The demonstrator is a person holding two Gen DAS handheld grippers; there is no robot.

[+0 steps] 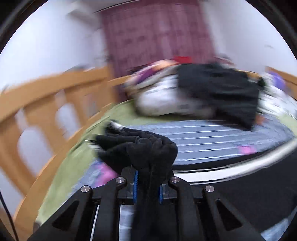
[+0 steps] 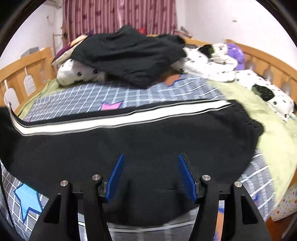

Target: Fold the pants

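Black pants (image 2: 130,140) with a white side stripe (image 2: 141,115) lie spread across the checked bedspread in the right wrist view, waistband at the right. My right gripper (image 2: 150,159) is open just above the pants, its blue pads apart, holding nothing. In the blurred left wrist view my left gripper (image 1: 147,182) is shut on a bunched end of the black pants (image 1: 141,148), lifted above the bed. The rest of the pants (image 1: 241,194) shows as a dark sheet at the lower right.
A pile of black clothing (image 2: 128,55) and spotted white bedding (image 2: 209,61) lies at the back of the bed. Wooden rails (image 2: 24,74) (image 1: 46,103) line the bed's sides. A green sheet (image 2: 269,129) lies at the right. Pink curtains (image 2: 118,16) hang behind.
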